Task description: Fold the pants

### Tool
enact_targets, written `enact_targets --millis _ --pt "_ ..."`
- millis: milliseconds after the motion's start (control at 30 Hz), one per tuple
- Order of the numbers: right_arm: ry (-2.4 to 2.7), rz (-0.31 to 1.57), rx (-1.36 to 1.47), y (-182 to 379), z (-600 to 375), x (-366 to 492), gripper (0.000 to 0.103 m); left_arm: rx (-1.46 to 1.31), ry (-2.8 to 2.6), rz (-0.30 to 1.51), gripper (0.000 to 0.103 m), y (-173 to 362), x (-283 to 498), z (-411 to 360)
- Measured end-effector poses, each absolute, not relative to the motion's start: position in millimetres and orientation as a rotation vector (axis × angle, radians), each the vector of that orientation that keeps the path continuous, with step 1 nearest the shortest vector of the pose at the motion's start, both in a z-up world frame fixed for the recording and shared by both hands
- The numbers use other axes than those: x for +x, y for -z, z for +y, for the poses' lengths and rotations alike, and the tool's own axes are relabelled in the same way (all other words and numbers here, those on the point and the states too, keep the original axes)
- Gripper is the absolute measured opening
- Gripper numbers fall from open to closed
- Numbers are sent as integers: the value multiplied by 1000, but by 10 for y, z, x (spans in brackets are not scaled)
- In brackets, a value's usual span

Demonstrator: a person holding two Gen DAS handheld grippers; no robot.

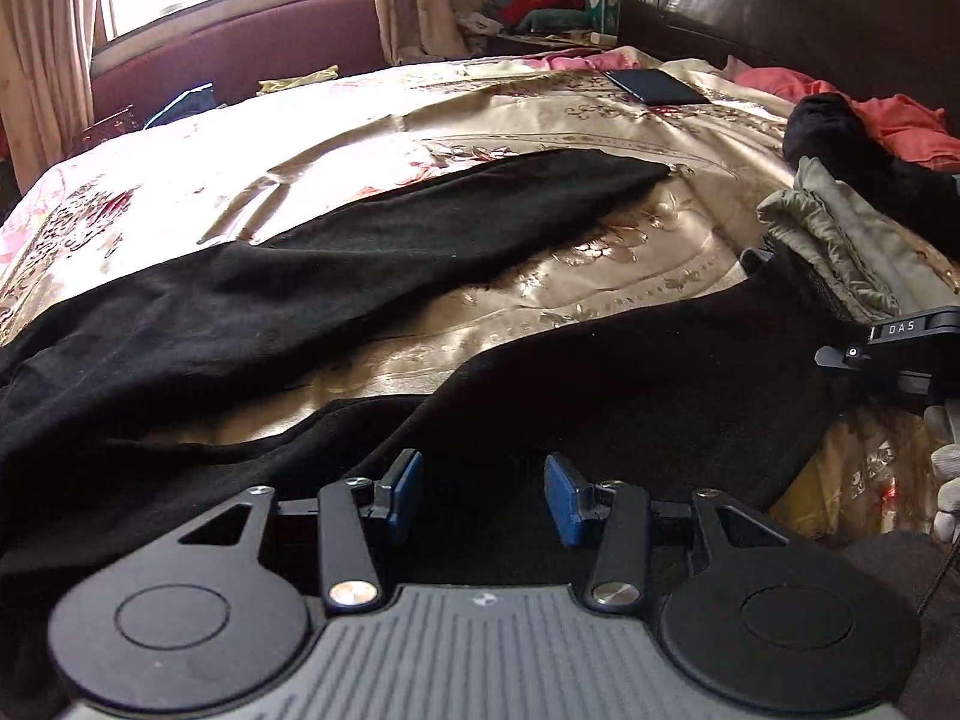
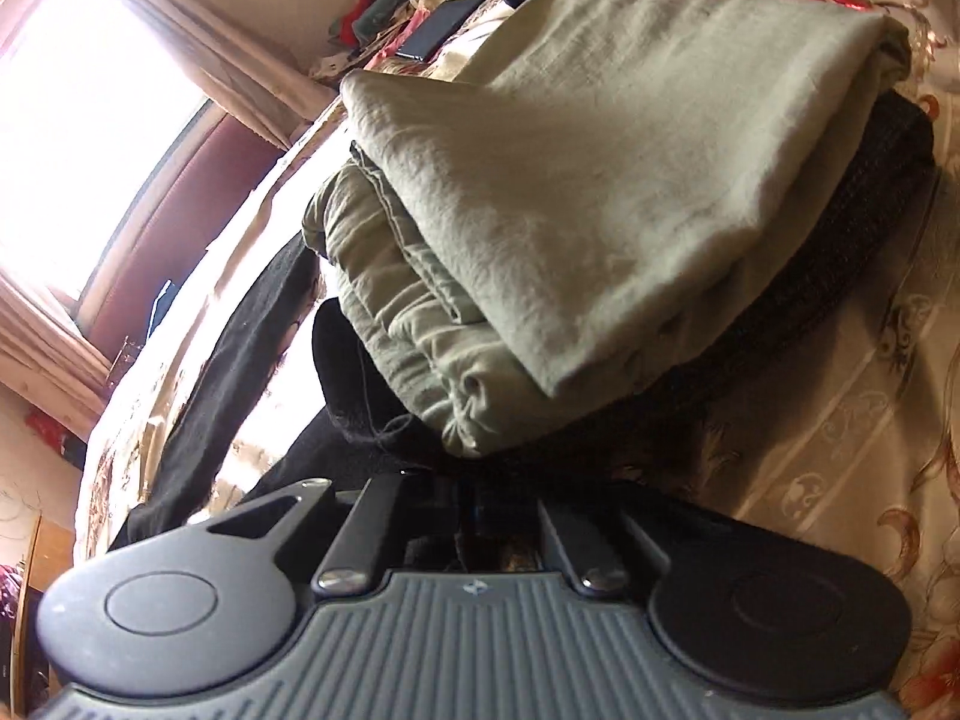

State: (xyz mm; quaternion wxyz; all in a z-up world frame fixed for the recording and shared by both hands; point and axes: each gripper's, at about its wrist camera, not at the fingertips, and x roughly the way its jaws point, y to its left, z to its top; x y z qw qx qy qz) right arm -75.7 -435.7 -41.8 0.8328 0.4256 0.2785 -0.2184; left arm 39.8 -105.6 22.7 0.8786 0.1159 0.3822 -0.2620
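Your bed, covered in a shiny cream satin spread with a red and gold floral print [image 1: 420, 120], fills most of the left wrist frame. Across it lie the black knit pants [image 1: 336, 264], one leg running from the left edge up toward the centre right, the other crossing the lower middle toward the right edge, with a wedge of bedspread showing between them. At the right edge of that frame sits a folded stack of olive-green cloth garments [image 1: 840, 240]; in the right wrist frame the same stack [image 2: 570, 180] fills the centre, resting on a dark ribbed knit piece [image 2: 840, 276]. Your left gripper [image 1: 483, 495] sits at the bottom centre, its blue-padded fingers [image 1: 405, 495] spread wide apart just over the black fabric, gripping nothing. Your right gripper [image 2: 480, 510] points at the base of the stack with its fingers drawn close together; black fabric lies at the tips, but you cannot tell whether it is pinched. A dark flat phone [image 1: 654, 87] lies in the upper right.
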Motion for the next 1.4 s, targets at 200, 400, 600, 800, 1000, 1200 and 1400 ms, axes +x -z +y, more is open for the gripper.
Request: enact_targets --millis 200,400,600,800,1000,1200,1400 --pt "433 595 894 378 -4364 -766 1 269 572 803 58 -140 360 -1212" --pt "503 576 945 371 -4442 -867 5 274 492 813 59 -63 427 -883" --pt "571 689 783 172 -4291 -714 8 244 394 780 59 -103 547 -285" --pt "622 722 384 -470 -3662 -791 19 212 319 696 59 -291 715 424" --pt "184 742 147 -697 -2921 267 28 273 235 634 62 -466 1040 1127" --pt "-214 848 -75 -421 -2066 1776 28 353 143 616 83 -570 1610 1859" --pt "-418 892 -207 -143 -1348 2996 40 302 78 702 84 -405 2568 2506"
